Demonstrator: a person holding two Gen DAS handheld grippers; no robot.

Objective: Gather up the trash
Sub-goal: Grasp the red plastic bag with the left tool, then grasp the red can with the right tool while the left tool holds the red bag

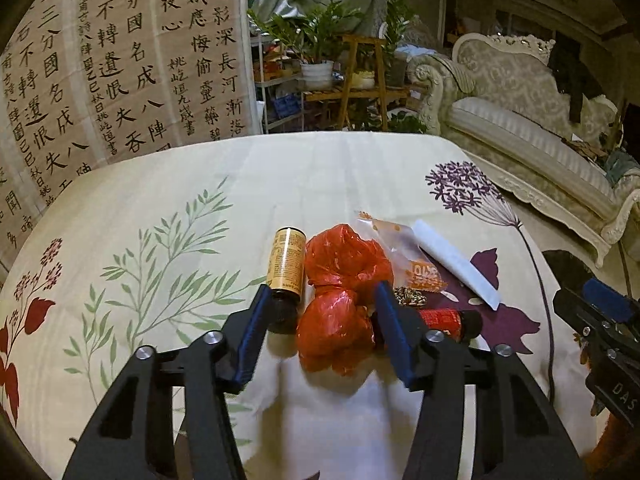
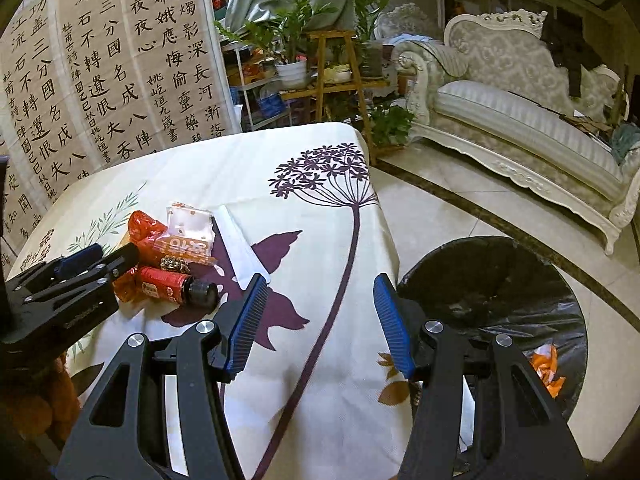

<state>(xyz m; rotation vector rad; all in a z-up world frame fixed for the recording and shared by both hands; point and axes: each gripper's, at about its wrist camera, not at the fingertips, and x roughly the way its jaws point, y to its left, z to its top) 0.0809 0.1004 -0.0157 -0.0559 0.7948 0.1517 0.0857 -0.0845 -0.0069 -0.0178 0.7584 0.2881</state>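
The left gripper (image 1: 320,312) is spread wide around the near lump of a crumpled red bag (image 1: 340,292), its fingers either side of the plastic and not visibly pressing on it. The likeliest slip is that soft plastic gives way under the squeeze and slides out, or that the fingers nudge the gold bottle (image 1: 285,268) touching the bag's left side and the red bottle (image 1: 448,320) just to its right, which could roll on the tablecloth (image 1: 160,200). A snack wrapper (image 1: 404,248) and a white paper strip (image 1: 452,260) lie just beyond, close enough to drag along. The right gripper (image 2: 320,316) is also spread and holds nothing, poised low over the near right edge of the table, with the black-lined bin (image 2: 500,280) on the floor just to its right
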